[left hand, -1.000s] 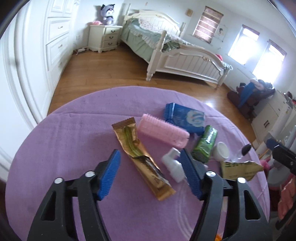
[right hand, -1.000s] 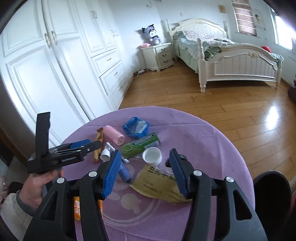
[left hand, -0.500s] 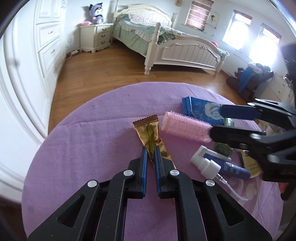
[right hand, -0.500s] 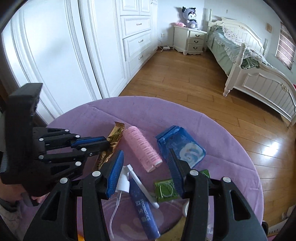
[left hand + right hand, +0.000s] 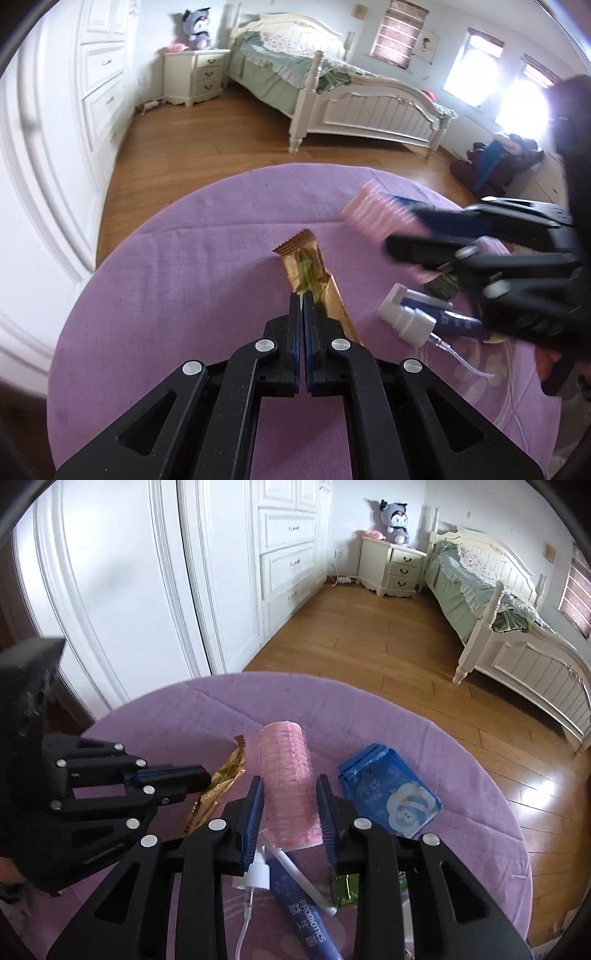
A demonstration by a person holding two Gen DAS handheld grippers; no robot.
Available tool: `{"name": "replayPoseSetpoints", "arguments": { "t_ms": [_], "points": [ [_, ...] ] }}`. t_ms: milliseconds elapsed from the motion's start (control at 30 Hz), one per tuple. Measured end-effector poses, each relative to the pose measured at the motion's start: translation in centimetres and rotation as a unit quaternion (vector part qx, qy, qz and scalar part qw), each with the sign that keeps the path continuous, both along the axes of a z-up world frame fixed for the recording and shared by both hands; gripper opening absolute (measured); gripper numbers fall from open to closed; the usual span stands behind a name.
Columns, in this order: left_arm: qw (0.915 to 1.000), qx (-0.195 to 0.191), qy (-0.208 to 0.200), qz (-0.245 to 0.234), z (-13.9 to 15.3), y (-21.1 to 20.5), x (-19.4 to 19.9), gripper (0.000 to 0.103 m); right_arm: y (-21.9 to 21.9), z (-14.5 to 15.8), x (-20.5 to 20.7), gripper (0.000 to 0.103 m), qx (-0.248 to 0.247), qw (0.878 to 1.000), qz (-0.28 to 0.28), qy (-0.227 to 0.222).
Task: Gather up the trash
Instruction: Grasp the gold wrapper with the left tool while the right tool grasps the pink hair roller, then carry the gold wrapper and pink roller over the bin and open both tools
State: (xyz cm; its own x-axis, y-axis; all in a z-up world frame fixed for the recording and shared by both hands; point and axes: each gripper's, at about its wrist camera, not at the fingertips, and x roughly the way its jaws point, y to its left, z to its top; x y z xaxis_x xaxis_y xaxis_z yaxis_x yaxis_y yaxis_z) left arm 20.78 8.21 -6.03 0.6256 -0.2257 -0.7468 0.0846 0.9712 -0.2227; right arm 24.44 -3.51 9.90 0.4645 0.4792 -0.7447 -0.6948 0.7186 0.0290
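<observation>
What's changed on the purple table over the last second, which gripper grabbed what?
The left gripper closed from wide open onto the gold wrapper. The right gripper swung over from the yellow packet and now clamps the pink hair roller. The blue pouch, spray bottle and blue tube stayed put.

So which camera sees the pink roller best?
The right wrist view. There the pink roller sits sharp and whole between the right tool's blue pads. In the left wrist view it looks blurry, and the right tool covers part of it.
</observation>
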Motion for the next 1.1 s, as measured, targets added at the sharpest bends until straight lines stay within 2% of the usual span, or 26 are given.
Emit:
{"name": "replayPoseSetpoints", "arguments": {
  "t_ms": [67,100,133,200,233,300,367,400,433,467,533,633,700,833,1000,1100],
  "points": [
    [0.9994,-0.029,0.004,0.017,-0.1,0.4,-0.2,0.007,-1.7,1.2,-0.9,0.029,0.038,0.999,-0.015,-0.006],
    [0.9992,-0.034,0.005,0.018,-0.2,0.3,-0.4,0.021,-2.6,1.7,-1.5,0.029,0.056,0.998,-0.024,-0.007],
    [0.9992,-0.035,0.004,0.018,-0.2,0.0,-0.4,0.041,-3.6,2.1,-2.1,0.029,0.073,0.997,-0.03,-0.004],
    [0.9994,-0.03,-0.006,0.017,0.1,-1.0,-0.6,0.066,-5.1,2.4,-2.9,0.029,0.098,0.994,-0.039,0.005],
    [0.9996,-0.02,-0.009,0.019,0.2,-1.6,-0.6,0.066,-6.0,2.5,-3.6,0.029,0.107,0.993,-0.043,0.006],
    [0.9998,-0.009,-0.008,0.018,0.1,-2.7,-0.5,0.066,-7.2,2.4,-4.5,0.029,0.121,0.991,-0.051,0.013],
    [0.9997,0.019,-0.003,0.013,-0.1,-3.8,-0.3,0.063,-8.5,2.2,-5.3,0.029,0.13,0.99,-0.061,0.019],
    [0.9995,0.029,-0.002,0.011,0.0,-4.0,-0.2,0.043,-9.3,2.1,-5.7,0.029,0.136,0.988,-0.068,0.023],
    [0.999,0.042,-0.001,0.015,0.0,-4.2,-0.1,0.035,-9.8,2.0,-5.8,0.029,0.139,0.987,-0.072,0.026],
    [0.9986,0.049,0.001,0.018,-0.1,-4.1,0.1,0.031,-10.3,1.9,-6.2,0.029,0.142,0.987,-0.075,0.028],
    [0.998,0.059,0.003,0.023,-0.1,-3.7,0.3,0.015,-11.5,1.7,-6.7,0.029,0.147,0.985,-0.082,0.028],
    [0.9981,0.055,0.002,0.03,0.0,-2.9,0.0,0.012,-13.3,1.4,-7.3,0.029,0.16,0.982,-0.092,0.032],
    [0.9988,0.038,-0.001,0.03,0.2,-2.8,-0.9,0.01,-14.5,1.2,-7.6,0.029,0.171,0.979,-0.101,0.035],
    [0.9993,0.024,-0.027,0.009,1.9,-4.7,-3.4,0.01,-17.3,0.5,-7.1,0.029,0.196,0.972,-0.125,0.043],
    [0.996,0.011,-0.071,-0.053,5.3,-11.3,-6.4,0.01,-21.9,-0.3,-7.7,0.029,0.225,0.96,-0.163,0.044],
    [0.9912,-0.001,-0.087,-0.099,6.6,-16.8,-7.2,0.01,-24.9,-1.0,-7.8,0.029,0.23,0.953,-0.193,0.043]
  ]
}}
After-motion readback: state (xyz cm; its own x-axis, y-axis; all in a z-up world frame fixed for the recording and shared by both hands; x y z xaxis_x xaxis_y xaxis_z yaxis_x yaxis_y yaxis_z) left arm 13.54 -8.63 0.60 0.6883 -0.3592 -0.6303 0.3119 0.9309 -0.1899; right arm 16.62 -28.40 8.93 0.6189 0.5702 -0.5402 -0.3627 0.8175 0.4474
